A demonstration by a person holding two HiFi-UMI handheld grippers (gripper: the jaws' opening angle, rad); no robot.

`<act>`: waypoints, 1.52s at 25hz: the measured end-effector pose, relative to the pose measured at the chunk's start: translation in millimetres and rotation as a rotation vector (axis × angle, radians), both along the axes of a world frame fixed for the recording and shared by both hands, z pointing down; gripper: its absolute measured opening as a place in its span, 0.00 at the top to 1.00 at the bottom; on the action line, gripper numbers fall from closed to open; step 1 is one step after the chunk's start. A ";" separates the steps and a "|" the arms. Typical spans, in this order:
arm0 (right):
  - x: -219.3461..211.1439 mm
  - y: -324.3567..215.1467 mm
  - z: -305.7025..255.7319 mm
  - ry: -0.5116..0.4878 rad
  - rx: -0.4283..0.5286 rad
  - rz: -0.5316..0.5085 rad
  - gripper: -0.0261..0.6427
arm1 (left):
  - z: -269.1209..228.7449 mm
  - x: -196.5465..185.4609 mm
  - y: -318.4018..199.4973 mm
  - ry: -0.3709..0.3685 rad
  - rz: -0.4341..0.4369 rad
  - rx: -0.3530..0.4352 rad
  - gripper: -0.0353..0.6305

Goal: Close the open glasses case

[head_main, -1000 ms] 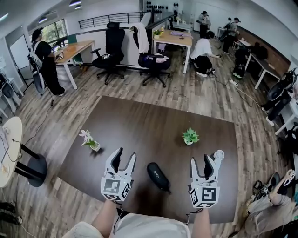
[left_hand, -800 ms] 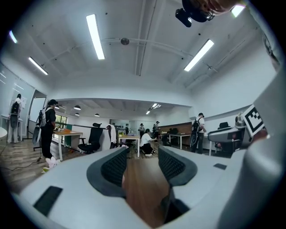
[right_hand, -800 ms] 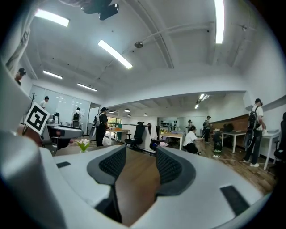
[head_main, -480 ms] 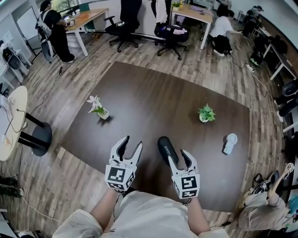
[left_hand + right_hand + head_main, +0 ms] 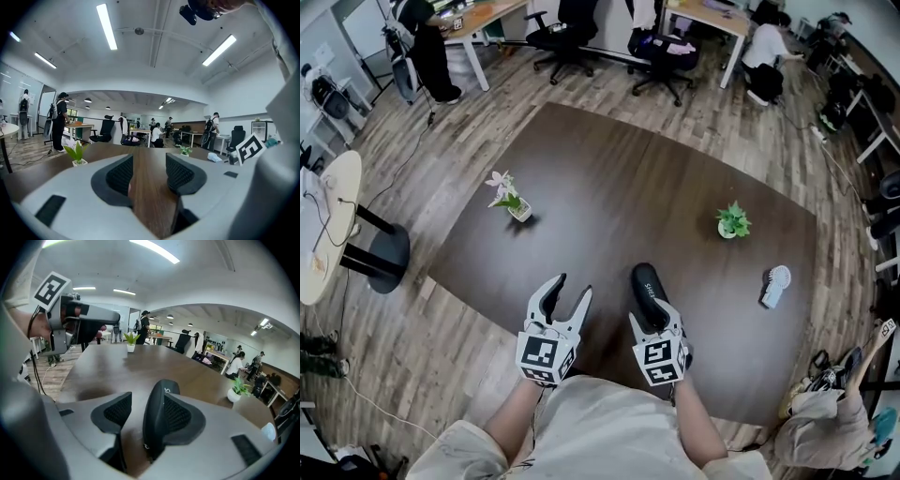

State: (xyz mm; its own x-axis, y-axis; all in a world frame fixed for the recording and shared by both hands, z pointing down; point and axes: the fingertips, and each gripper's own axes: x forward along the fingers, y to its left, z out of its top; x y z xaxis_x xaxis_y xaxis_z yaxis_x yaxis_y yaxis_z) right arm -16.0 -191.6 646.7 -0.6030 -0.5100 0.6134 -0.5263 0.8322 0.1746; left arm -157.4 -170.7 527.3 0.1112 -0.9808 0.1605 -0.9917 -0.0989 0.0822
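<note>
A black oblong glasses case [image 5: 644, 281] lies near the front of the dark wooden table [image 5: 609, 178]. I cannot tell whether its lid is ajar. My right gripper [image 5: 656, 321] is low over the case's near end and open. In the right gripper view the case [image 5: 157, 397] stands between the jaws, against the right pad [image 5: 180, 416] and apart from the left pad. My left gripper [image 5: 572, 289] hovers over bare table to the left of the case. It is open, and the left gripper view shows only wood between its pads [image 5: 123, 174].
A small white pot of pale flowers [image 5: 508, 199] stands at the table's left. A little green plant [image 5: 732, 222] and a white hand fan [image 5: 773, 286] are at the right. A round white side table [image 5: 323, 234] stands left of the table, with office chairs and desks beyond.
My right gripper has swung left and down from the table's right front, so the case now sits between its jaws. My left gripper has sunk a little.
</note>
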 end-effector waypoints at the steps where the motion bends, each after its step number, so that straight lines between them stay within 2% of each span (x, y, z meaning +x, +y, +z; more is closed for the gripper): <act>1: -0.6 0.1 3.9 0.012 -0.004 -0.001 0.63 | 2.1 -0.5 0.5 0.001 0.000 -0.006 0.61; 9: 3.2 -14.5 7.2 0.039 0.058 0.044 0.64 | 7.1 -0.2 -1.0 0.006 0.005 -0.021 0.61; 14: 19.8 -33.8 6.4 0.063 0.083 0.107 0.63 | 9.2 8.2 -6.7 0.007 0.029 -0.024 0.62; 20: 35.7 -52.5 24.8 0.143 0.061 0.115 0.50 | 8.4 17.8 -15.3 0.003 0.054 -0.021 0.62; 24: 46.4 -64.4 31.2 0.123 0.029 0.170 0.54 | 7.6 26.4 -17.8 0.001 0.075 -0.021 0.62; 35: 45.7 -72.1 37.5 0.109 0.012 0.174 0.55 | 2.7 40.0 -22.1 0.008 0.112 -0.012 0.62; 38: 46.3 -72.0 34.4 0.078 -0.006 0.183 0.56 | -2.0 44.4 -22.8 0.014 0.126 -0.002 0.62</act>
